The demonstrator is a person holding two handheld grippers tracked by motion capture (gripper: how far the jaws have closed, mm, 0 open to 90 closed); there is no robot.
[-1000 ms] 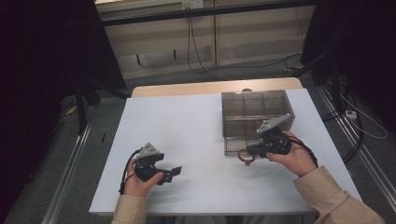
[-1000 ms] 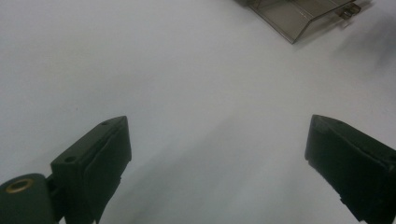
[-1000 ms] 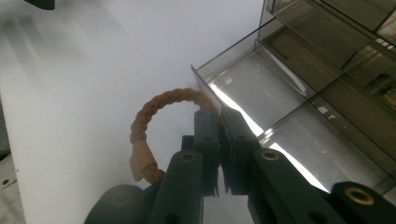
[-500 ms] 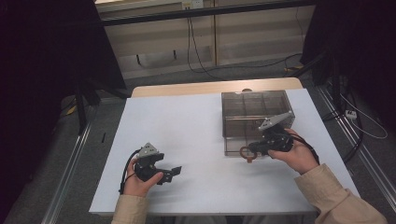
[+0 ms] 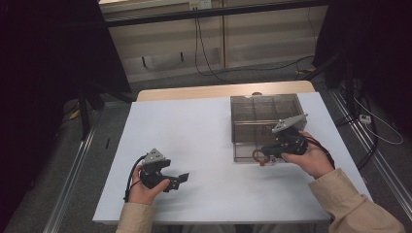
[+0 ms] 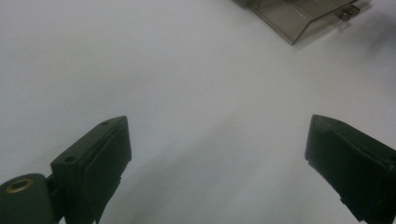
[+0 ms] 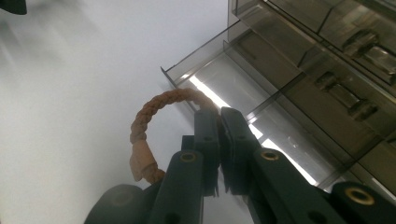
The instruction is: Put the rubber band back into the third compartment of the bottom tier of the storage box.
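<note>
One braided ring [image 7: 154,116] held in closed right gripper [image 5: 266,151], shifted slightly outward from front edge of compartment box [image 5: 265,124] since before; judged mid-transfer. Left gripper [image 5: 182,179] kept wide, idle over desk [image 5: 194,126].

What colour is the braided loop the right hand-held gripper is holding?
Reddish brown, a plaited braided loop; clearest in the right gripper view.

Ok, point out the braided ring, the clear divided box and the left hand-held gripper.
braided ring [image 7: 154,106], right gripper view, on the top of its braided arc.
clear divided box [image 5: 238,145], high view, on its near front wall.
left hand-held gripper [image 6: 217,158], left gripper view, midway between its open jaws.
</note>
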